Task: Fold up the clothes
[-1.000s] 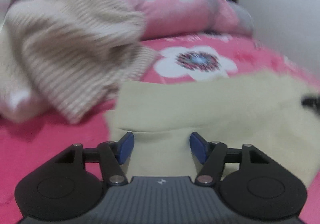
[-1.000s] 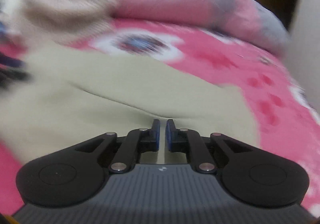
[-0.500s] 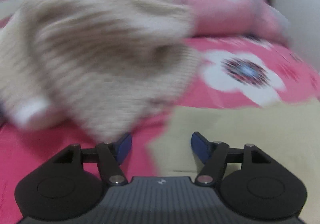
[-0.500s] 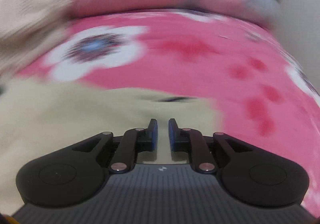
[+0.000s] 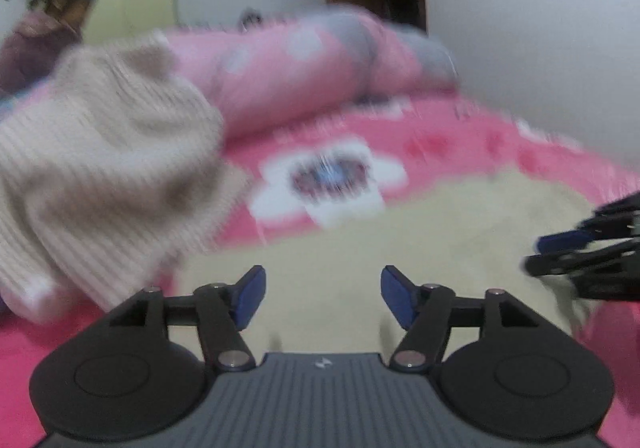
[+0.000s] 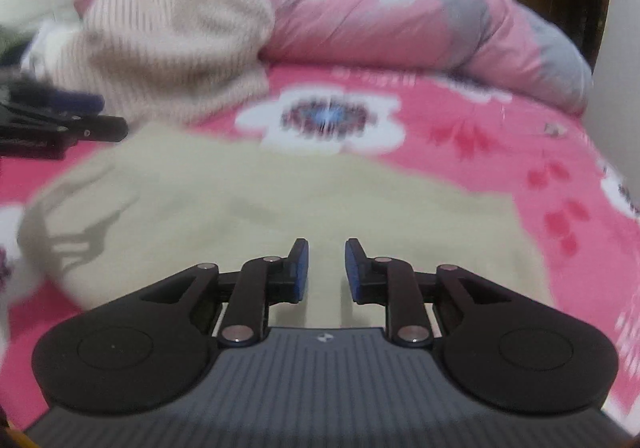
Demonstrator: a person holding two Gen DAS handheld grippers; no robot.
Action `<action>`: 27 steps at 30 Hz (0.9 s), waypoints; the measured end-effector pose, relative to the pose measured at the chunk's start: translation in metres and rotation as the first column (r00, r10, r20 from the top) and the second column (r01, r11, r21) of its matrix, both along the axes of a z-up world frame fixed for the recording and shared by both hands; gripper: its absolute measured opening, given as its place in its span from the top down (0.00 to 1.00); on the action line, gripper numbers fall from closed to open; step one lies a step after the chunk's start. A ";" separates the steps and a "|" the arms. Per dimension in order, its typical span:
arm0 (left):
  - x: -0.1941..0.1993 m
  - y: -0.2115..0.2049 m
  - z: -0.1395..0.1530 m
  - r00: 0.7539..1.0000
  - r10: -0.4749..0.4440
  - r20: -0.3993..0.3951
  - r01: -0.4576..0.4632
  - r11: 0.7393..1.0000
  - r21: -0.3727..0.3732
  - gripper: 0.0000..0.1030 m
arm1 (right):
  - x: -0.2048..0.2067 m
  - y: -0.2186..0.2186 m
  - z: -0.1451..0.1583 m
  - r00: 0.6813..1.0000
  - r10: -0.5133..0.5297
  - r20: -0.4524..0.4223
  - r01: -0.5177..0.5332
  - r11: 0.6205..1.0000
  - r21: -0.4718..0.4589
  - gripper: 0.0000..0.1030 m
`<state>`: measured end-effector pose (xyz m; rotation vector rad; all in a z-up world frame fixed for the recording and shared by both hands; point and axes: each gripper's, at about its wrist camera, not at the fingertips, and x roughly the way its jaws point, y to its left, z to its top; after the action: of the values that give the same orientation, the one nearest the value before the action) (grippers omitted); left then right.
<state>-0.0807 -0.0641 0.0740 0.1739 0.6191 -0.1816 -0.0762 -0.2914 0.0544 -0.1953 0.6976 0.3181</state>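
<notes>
Your right gripper (image 6: 325,264): jaws narrowly apart, just been opening, nothing between them. Left gripper (image 5: 323,294): wide apart, empty. Pale yellow garment (image 6: 280,204) lies flat on the pink bedspread (image 6: 500,136) beneath both. Striped knit sweater (image 5: 100,168) heaped at ten o'clock. Judged: fold released; next, regrasp an edge or fetch the sweater.

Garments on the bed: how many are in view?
2. A pale yellow garment lies spread flat on the pink floral bedspread; a beige ribbed sweater sits heaped behind it, to the left. More may lie beyond the left edge.
</notes>
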 end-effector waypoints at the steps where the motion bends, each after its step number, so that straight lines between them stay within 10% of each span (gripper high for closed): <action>1: 0.003 -0.002 -0.014 0.999 0.019 -0.034 -0.019 1.000 -0.007 0.35 | -0.005 0.007 -0.009 1.000 0.007 -0.019 -0.008 1.000 -0.005 0.76; 5: 0.005 -0.003 -0.038 0.993 0.073 -0.096 -0.077 0.996 -0.037 0.34 | -0.008 0.009 -0.010 0.998 -0.043 -0.043 0.045 0.998 0.033 0.73; 8: 0.010 0.001 -0.036 0.989 0.080 -0.125 -0.090 0.993 -0.076 0.28 | 0.000 0.011 -0.006 0.994 -0.062 -0.095 0.066 0.997 0.035 0.31; 12: 0.010 -0.002 -0.032 0.985 0.055 -0.163 -0.075 0.990 -0.118 0.08 | 0.008 0.021 -0.008 0.982 -0.160 -0.104 0.161 0.987 -0.002 0.04; 27: 0.004 0.005 -0.020 0.974 0.134 -0.185 -0.163 0.975 -0.153 0.01 | 0.021 0.014 -0.024 0.980 -0.197 -0.012 0.197 0.977 0.083 0.01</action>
<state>-0.0764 -0.0591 0.0538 -0.0517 0.7840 -0.1034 -0.0556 -0.2771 0.0307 -0.0450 0.6998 0.1575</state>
